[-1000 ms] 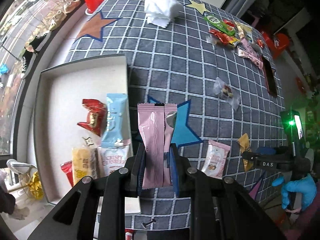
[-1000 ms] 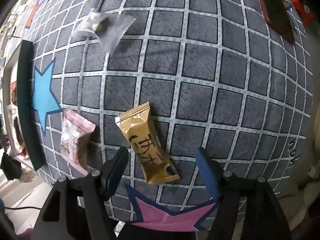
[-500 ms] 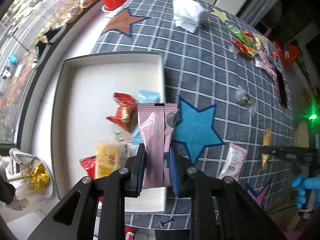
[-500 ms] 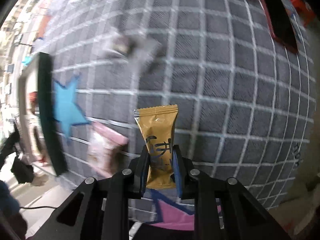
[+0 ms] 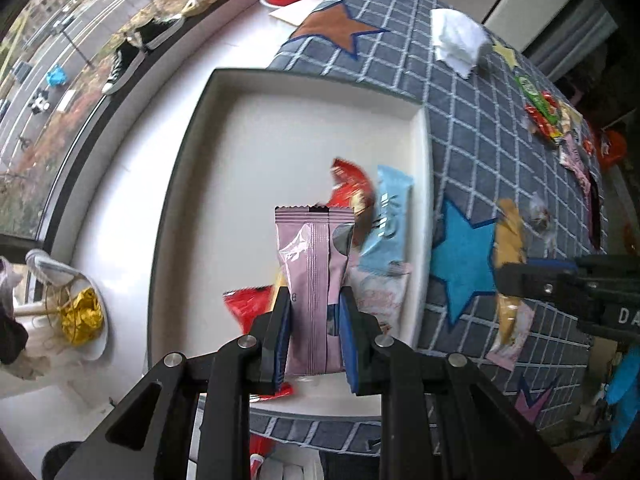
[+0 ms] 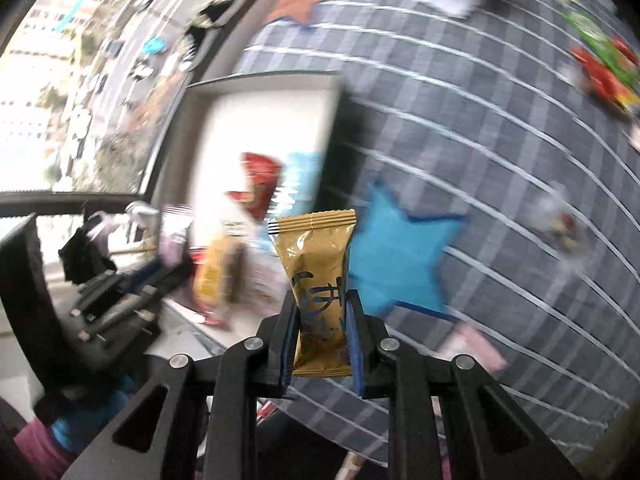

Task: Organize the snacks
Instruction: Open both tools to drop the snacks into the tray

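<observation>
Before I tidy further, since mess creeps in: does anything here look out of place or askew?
A white crumpled cloth lies on the checked tablecloth among the snacks. In the white tray, packets overlap askew; nothing looks spilled or torn.

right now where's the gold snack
The gold snack is clamped upright in the right gripper, held in the air over the blue star, just right of the white tray.

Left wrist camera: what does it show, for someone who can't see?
The left gripper holds a pink snack packet above a white tray that has other snacks inside. The tray rests on a grey checked tablecloth.
</observation>
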Demonstrator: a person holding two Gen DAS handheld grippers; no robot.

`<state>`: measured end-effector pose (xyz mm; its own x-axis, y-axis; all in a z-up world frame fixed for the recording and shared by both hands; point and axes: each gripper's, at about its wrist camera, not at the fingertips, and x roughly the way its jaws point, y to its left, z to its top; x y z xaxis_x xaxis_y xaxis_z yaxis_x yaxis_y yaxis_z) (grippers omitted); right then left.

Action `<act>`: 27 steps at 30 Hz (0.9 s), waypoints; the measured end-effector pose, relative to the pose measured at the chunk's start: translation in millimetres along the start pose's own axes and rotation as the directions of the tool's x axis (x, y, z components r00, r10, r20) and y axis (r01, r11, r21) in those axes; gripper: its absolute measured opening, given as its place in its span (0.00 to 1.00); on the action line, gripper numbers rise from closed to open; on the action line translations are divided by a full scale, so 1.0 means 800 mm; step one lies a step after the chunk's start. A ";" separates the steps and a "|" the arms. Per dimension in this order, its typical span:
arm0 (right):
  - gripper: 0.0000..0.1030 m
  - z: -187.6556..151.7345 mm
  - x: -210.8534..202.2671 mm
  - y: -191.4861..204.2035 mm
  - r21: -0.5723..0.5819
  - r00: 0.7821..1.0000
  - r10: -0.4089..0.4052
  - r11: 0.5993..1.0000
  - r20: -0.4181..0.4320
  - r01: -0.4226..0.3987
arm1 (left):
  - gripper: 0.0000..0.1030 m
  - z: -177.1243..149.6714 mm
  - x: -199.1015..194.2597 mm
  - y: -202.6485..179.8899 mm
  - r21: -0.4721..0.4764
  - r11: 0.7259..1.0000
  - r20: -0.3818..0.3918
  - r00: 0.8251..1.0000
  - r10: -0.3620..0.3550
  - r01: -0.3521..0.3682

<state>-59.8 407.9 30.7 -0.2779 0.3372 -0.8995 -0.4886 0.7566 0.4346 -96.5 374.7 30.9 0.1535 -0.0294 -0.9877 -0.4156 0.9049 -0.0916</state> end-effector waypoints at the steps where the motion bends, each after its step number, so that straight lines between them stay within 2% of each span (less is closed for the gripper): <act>1: 0.23 0.003 0.006 0.009 -0.009 1.000 0.004 1.000 -0.008 -0.004 | 0.24 -0.001 0.002 0.002 -0.004 1.000 -0.004 1.000 0.003 -0.003; 4: 0.23 0.009 0.027 0.032 -0.033 0.999 0.013 0.999 -0.046 -0.015 | 0.25 -0.007 0.013 0.009 -0.013 1.000 -0.026 0.999 0.024 -0.024; 6: 0.24 0.008 0.039 0.037 -0.039 0.997 0.000 0.999 -0.074 -0.003 | 0.35 -0.010 0.022 0.010 0.001 0.998 -0.052 0.997 0.061 -0.061; 7: 0.27 0.006 0.040 0.037 -0.040 0.996 -0.012 0.999 -0.083 0.008 | 0.47 -0.011 0.024 0.010 0.006 0.998 -0.059 0.996 0.068 -0.068; 8: 0.52 0.007 0.043 0.034 -0.035 0.996 -0.028 0.999 -0.086 0.025 | 0.59 -0.012 0.026 0.009 0.013 0.997 -0.063 0.995 0.076 -0.075; 9: 0.88 0.008 0.044 0.031 -0.026 0.996 -0.046 0.999 -0.082 0.044 | 0.63 -0.014 0.026 0.008 0.019 0.997 -0.061 0.995 0.082 -0.081; 10: 0.97 0.004 0.041 0.022 -0.015 0.995 -0.073 0.997 -0.061 0.072 | 0.67 -0.015 0.026 0.007 0.028 0.996 -0.056 0.995 0.084 -0.082; 16: 0.98 -0.020 0.029 -0.063 0.136 0.986 -0.147 0.978 -0.072 0.156 | 0.70 -0.011 0.022 -0.018 0.090 0.993 -0.045 0.996 0.077 -0.072; 21: 0.98 -0.069 0.011 -0.161 0.337 0.977 -0.194 0.917 -0.084 0.211 | 0.72 -0.010 0.007 -0.067 0.218 0.976 -0.002 1.000 0.031 -0.030; 23: 0.98 -0.094 0.007 -0.200 0.413 0.970 -0.220 0.878 -0.103 0.243 | 0.73 -0.013 0.002 -0.093 0.295 0.956 0.010 1.000 -0.001 -0.002; 25: 0.98 -0.122 0.006 -0.236 0.486 0.964 -0.232 0.832 -0.130 0.266 | 0.74 -0.020 0.000 -0.126 0.392 0.920 0.013 0.999 -0.030 0.023; 26: 0.98 -0.134 0.006 -0.249 0.510 0.962 -0.234 0.816 -0.140 0.273 | 0.77 -0.027 0.002 -0.148 0.454 0.890 0.004 0.999 -0.042 0.035; 27: 0.98 -0.147 0.006 -0.263 0.534 0.960 -0.237 0.797 -0.152 0.282 | 0.77 -0.031 0.005 -0.161 0.487 0.872 -0.010 0.999 -0.044 0.043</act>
<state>-55.6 184.3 -59.7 -0.2765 0.0590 -0.9592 -0.0259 0.9973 0.0688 -64.7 247.7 35.3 0.1627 -0.0736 -0.9839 0.0811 0.9948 -0.0611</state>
